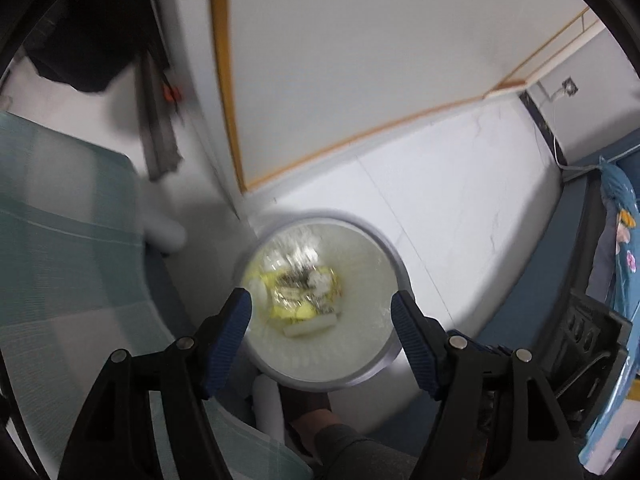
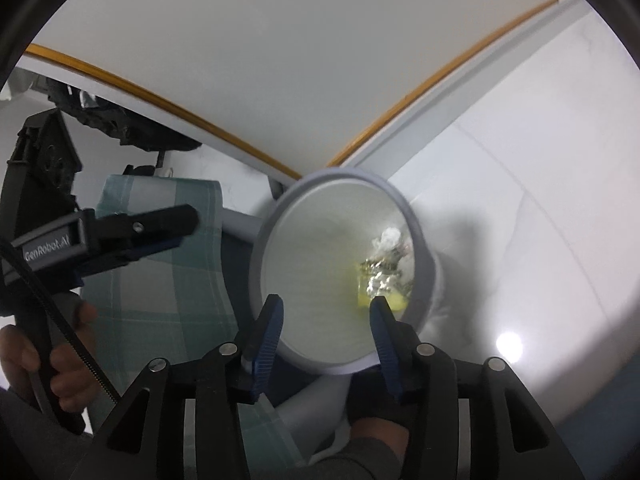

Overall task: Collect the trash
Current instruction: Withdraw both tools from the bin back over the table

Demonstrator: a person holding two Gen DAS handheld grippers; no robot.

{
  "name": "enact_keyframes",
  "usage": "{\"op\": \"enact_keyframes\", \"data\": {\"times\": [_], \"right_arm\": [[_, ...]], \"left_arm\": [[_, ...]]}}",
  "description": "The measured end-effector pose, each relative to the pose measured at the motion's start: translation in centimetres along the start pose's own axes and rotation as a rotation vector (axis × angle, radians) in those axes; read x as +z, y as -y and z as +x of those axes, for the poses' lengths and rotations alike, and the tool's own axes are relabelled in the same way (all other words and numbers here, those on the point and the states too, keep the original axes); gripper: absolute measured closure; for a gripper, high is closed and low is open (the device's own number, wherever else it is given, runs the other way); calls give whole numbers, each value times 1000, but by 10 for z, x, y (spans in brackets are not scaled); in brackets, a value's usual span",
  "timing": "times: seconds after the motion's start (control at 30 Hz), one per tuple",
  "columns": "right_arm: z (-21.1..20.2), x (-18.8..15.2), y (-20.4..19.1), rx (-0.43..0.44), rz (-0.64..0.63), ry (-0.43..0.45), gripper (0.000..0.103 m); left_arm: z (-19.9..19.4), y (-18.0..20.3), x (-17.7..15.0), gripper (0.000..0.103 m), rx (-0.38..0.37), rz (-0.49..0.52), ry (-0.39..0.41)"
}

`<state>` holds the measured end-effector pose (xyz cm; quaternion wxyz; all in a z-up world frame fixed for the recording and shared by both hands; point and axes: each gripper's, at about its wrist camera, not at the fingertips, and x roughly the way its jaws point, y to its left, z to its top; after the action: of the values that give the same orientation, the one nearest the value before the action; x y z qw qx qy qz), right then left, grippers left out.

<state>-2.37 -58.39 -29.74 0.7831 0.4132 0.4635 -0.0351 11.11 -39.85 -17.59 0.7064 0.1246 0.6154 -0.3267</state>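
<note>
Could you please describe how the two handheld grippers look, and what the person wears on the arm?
Both the left gripper and the right gripper have black linkage arms with silver rivets and ribbed blue finger pads. From the right wrist view, the left gripper's grey body carries white "GenRobot.AI" lettering, and a black ribbed cable runs beside it. A dark grey sleeve covers the arm.

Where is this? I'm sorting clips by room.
Probably a bedroom at home: a round white waste bin on pale floor tiles, a green checked cloth, floral blue bedding.

One bin (image 1: 384, 240) (lined), two hand-held grippers (image 1: 322, 312).
</note>
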Motion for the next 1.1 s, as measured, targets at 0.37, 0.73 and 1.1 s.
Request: {"op": "enact_keyframes", "data": {"times": [0.37, 0.73, 1.1], "right_arm": [[-94, 17, -77, -68, -167, 228, 34], [-182, 7, -185, -35, -396, 445, 22], [-210, -40, -307, 39, -643, 571, 8]], "left_arm": [[-120, -14, -27, 28, 85, -16, 361], [-220, -63, -76, 12, 171, -146, 649], [-299, -116, -135, 2, 302, -318, 842]]}}
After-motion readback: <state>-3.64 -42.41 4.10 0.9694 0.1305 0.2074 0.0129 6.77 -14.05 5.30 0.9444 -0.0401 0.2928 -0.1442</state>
